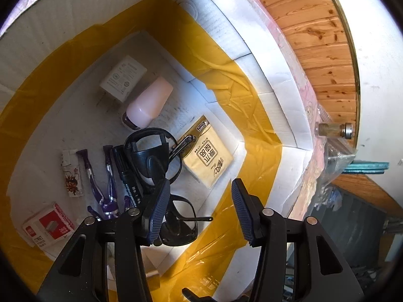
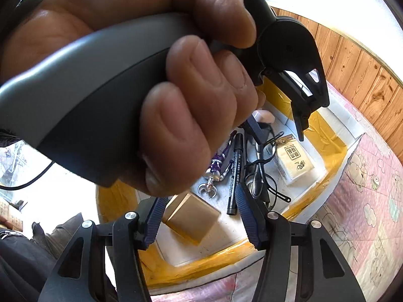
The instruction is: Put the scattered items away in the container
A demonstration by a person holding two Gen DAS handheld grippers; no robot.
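Both tools open, empty | left tool (image 1: 199,209), right tool (image 2: 200,216) inside box (image 1: 282,115) walls

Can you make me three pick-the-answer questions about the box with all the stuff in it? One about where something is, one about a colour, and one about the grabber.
1. Where is the black marker?
A. On the wooden floor
B. Inside the box
C. In a grabber

2. What colour is the tape on the box?
A. Yellow
B. Green
C. Blue

3. How is the left gripper?
A. Shut on the glasses
B. Shut on nothing
C. Open, holding nothing

Answers: 1 B, it lies on the box bottom beside the purple toy. 2 A, yellow strips line the walls. 3 C, its pads stand apart with nothing between them.
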